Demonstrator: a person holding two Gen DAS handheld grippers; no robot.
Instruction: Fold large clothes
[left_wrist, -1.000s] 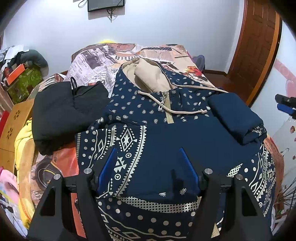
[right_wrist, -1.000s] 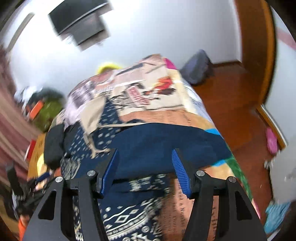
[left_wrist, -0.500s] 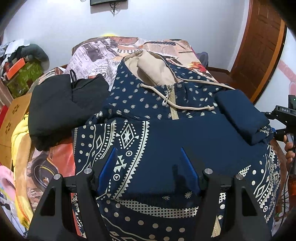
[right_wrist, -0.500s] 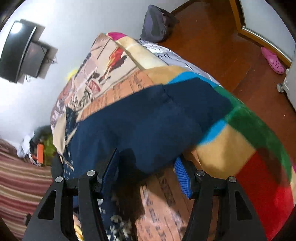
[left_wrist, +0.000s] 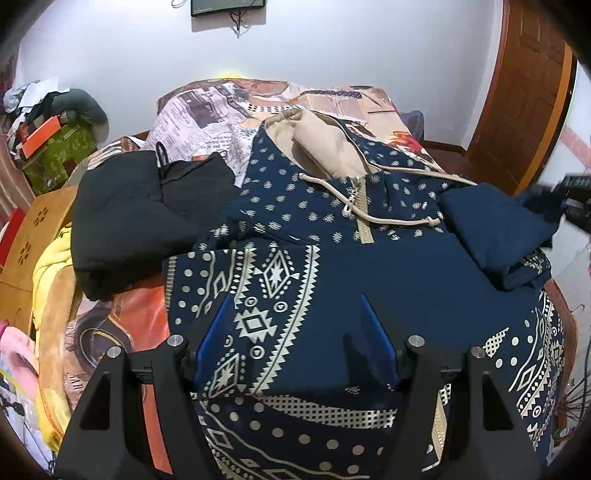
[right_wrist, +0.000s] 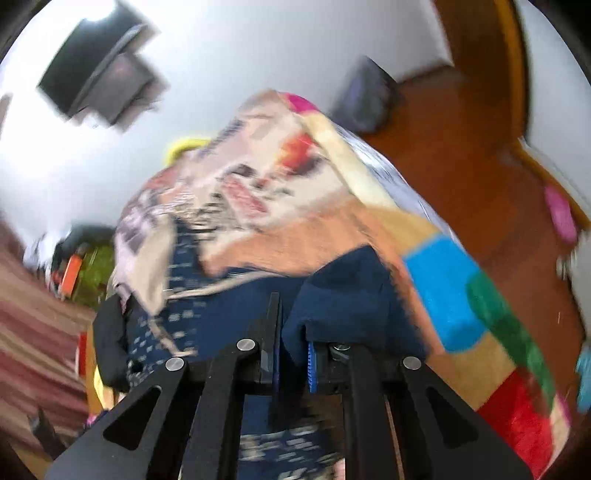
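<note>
The right gripper (right_wrist: 291, 354) has its jaws clamped on one navy sleeve (right_wrist: 354, 295) of the hoodie, the cloth bunched between the blue pads. The left gripper (left_wrist: 297, 343) hovers with jaws parted and nothing between them, above the hoodie's patterned front. One navy hoodie (left_wrist: 332, 258) lies spread on the bed (left_wrist: 207, 110), hood away, two drawcords showing. One folded black garment (left_wrist: 147, 214) sits beside it.

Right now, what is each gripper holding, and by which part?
Right gripper: shut on the hoodie's plain navy sleeve, near its end. Left gripper: open, holding nothing.
</note>
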